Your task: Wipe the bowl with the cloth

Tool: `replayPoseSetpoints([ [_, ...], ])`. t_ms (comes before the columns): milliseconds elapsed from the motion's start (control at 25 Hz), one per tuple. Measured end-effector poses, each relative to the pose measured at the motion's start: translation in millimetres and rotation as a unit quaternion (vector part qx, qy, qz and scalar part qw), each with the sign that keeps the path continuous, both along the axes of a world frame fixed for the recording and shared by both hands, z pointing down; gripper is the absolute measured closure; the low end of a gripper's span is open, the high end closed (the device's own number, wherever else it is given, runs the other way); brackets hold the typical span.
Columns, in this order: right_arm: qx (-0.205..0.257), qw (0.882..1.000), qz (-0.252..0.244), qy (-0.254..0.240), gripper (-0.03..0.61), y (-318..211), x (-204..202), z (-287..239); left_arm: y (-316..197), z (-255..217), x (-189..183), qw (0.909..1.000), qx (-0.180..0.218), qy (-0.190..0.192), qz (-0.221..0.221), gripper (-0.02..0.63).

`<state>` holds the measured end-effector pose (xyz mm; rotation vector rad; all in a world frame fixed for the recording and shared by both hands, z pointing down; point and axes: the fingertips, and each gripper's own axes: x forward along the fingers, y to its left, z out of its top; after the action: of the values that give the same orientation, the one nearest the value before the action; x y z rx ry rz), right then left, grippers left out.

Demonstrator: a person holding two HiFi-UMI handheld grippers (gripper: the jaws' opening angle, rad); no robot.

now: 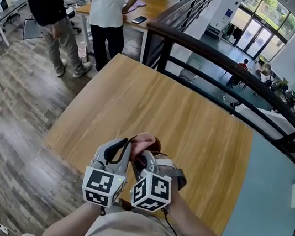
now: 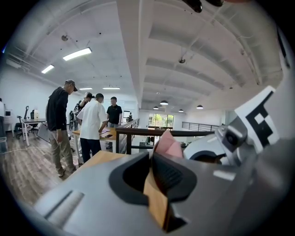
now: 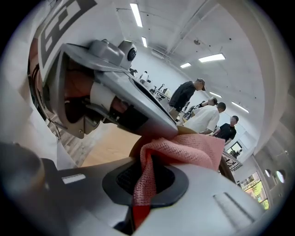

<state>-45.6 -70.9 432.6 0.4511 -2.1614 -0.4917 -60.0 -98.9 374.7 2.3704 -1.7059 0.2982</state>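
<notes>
Clamping pink cloth [image 3: 184, 150], right hand-held gripper [image 3: 144, 182] tilted

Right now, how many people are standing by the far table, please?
4: capped person in black, person in white, black-shirted person behind the table, and a mostly hidden person between the first two.
</notes>
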Motion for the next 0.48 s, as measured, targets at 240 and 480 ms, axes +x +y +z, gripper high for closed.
replayPoseSetpoints([
  [240, 0.017, 1.000, -0.020, -0.001, 0.565, -5, -6, -10, 1, 4, 2, 0.9998, -0.012, 0.012, 0.004, 0.595],
  [480, 0.044, 0.999, 0.008, -0.014, 0.565, -20, 5, -17, 3, 10, 6, 0.9998, -0.013, 0.005, 0.013, 0.597],
])
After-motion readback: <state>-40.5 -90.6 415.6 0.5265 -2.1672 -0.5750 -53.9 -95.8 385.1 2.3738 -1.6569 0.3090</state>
